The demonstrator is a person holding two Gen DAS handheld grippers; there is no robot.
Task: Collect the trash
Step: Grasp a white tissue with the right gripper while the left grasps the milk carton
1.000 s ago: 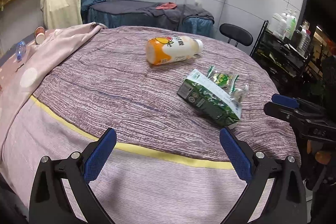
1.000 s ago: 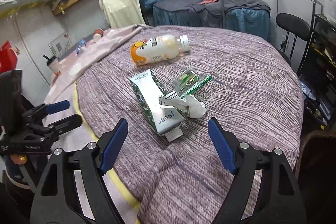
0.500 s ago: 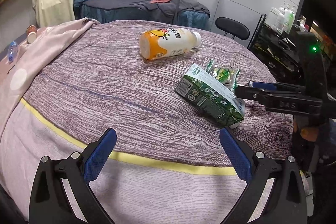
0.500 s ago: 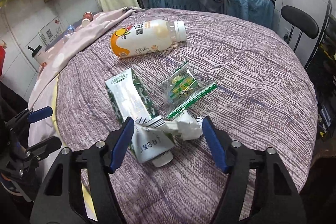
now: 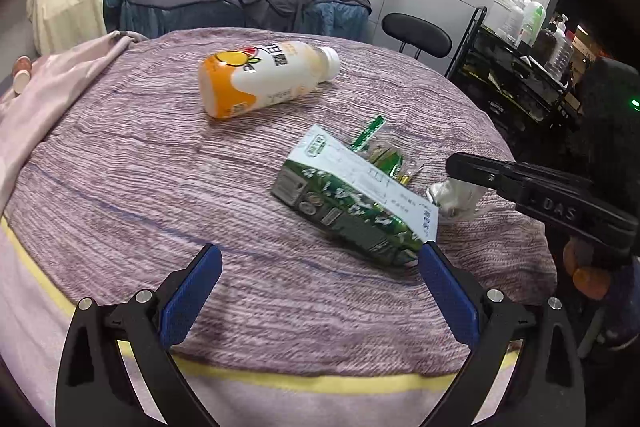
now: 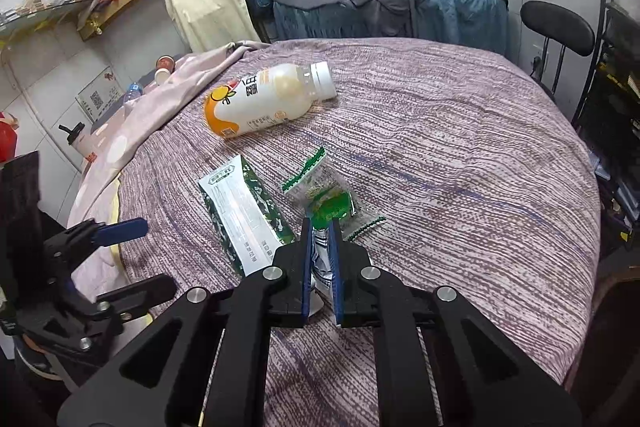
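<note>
Carton (image 5: 352, 197) lies long axis diagonal just ahead of the released left tool (image 5: 318, 293), nearer its right finger, while right tool (image 6: 321, 245) stays clenched on crumpled wrapper (image 5: 456, 195) beside it.

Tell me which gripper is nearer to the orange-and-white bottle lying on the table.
Neither clearly. The left gripper is open, short of the bottle, with the green carton off to its side. The right gripper is shut on crumpled white trash, beyond carton and wrapper.
</note>
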